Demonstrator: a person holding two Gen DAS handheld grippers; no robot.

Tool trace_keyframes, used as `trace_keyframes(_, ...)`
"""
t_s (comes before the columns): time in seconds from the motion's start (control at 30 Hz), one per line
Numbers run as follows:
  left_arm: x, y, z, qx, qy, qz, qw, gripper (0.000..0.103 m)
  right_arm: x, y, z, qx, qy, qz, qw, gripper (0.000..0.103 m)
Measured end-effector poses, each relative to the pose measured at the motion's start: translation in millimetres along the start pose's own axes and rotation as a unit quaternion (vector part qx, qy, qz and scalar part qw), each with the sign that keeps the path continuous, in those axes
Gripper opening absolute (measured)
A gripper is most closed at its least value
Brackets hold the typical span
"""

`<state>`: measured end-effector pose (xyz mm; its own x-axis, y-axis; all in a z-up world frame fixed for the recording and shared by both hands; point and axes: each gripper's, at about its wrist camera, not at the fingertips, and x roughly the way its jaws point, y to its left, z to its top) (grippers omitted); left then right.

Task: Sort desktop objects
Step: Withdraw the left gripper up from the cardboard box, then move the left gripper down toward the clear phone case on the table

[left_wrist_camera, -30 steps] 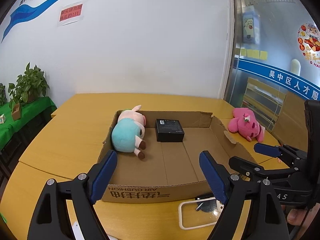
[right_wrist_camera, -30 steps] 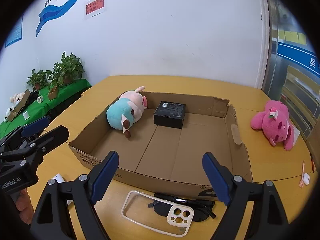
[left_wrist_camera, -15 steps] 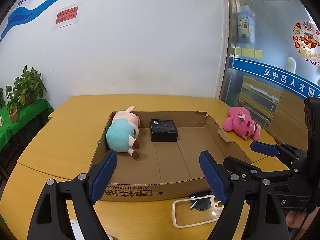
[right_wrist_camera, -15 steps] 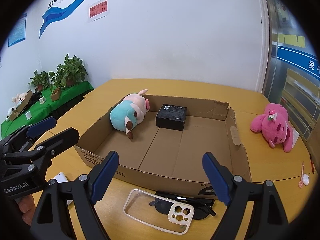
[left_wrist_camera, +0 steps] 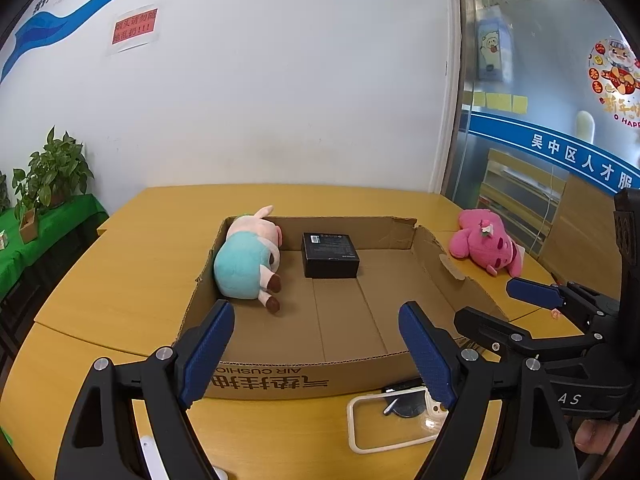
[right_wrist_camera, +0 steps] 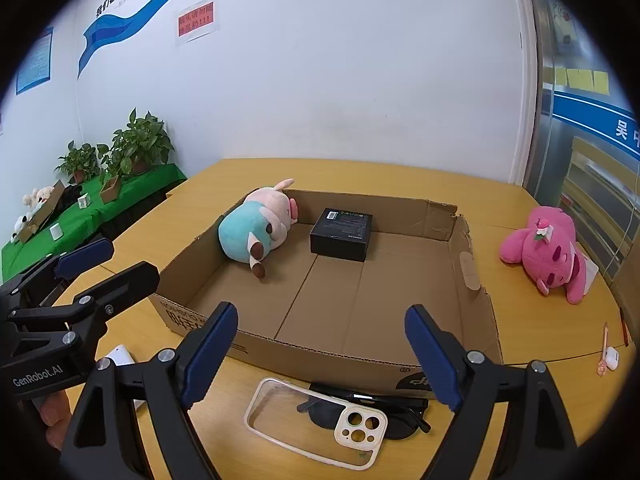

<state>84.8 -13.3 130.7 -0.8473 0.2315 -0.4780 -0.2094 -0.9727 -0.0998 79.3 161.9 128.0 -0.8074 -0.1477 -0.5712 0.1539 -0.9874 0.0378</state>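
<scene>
Both my grippers hang above the near table edge, left gripper [left_wrist_camera: 316,352] and right gripper [right_wrist_camera: 320,354] each with fingers spread wide, holding nothing. Nearest: clear phone case [right_wrist_camera: 320,424] lying over black sunglasses [right_wrist_camera: 396,412], just in front of the cardboard box [right_wrist_camera: 320,356]. Inside, at the far end: blue-and-pink plush pig [right_wrist_camera: 256,228] and black box [right_wrist_camera: 342,234]. Pink plush [right_wrist_camera: 548,252] lies on the table [right_wrist_camera: 532,320], right of the box.
</scene>
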Motion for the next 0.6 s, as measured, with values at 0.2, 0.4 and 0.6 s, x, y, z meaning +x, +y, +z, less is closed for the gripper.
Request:
trace_keyframes(0.2,3.1,-0.3,-1.8,-0.005,0.005,-0.002,1.0000,0.088,1.8,-2.1,-0.3,0.001,0.000,-0.003,1.000,0.086)
trace_keyframes(0.4,6.0,-0.1,-3.1,-0.003,0.009,0.000,1.0000,0.088,6.2,-6.1,-2.9,0.006,0.005,-0.003,1.000,0.086)
trace_keyframes(0.6,8.8,-1.8,-6.4,-0.002,0.014,-0.002,0.9999,0.088,8.7,-9.2,-6.3,0.008,0.009,-0.003,1.000,0.086)
